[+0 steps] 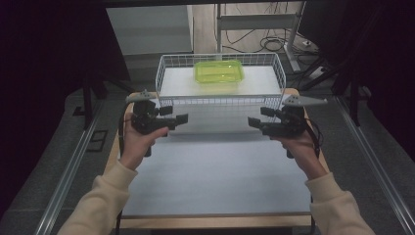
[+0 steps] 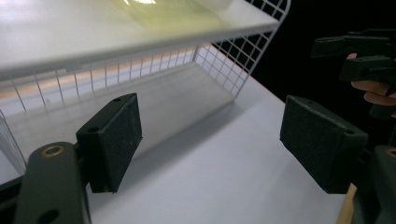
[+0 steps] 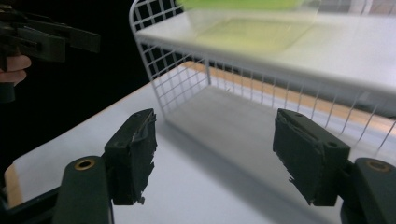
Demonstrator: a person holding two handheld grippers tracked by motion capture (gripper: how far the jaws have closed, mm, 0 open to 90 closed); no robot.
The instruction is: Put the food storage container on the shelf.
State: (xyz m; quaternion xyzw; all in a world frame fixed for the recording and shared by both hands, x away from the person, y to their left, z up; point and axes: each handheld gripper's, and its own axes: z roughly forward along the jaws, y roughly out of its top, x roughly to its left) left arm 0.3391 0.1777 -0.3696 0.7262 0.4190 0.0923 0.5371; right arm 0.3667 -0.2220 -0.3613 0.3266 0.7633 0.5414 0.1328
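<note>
A white wire basket point(image 1: 169, 78) stands at the far side of the table. A translucent green lidded container point(image 1: 219, 71) lies inside it, toward the back. My left gripper point(image 1: 176, 115) hovers in front of the basket's left corner, jaws open and empty. My right gripper point(image 1: 258, 117) hovers in front of the right corner, also open and empty. Both point inward toward each other. In the left gripper view the basket wall point(image 2: 140, 65) lies just beyond the open left gripper point(image 2: 210, 140). In the right gripper view the basket point(image 3: 187, 70) and green container point(image 3: 243, 4) lie beyond the open right gripper point(image 3: 215, 158).
The table point(image 1: 215, 181) has a white top with a wooden edge. Metal rails run along the floor on both sides. A desk frame and cables point(image 1: 264, 44) stand behind the basket. Dark curtains flank the area.
</note>
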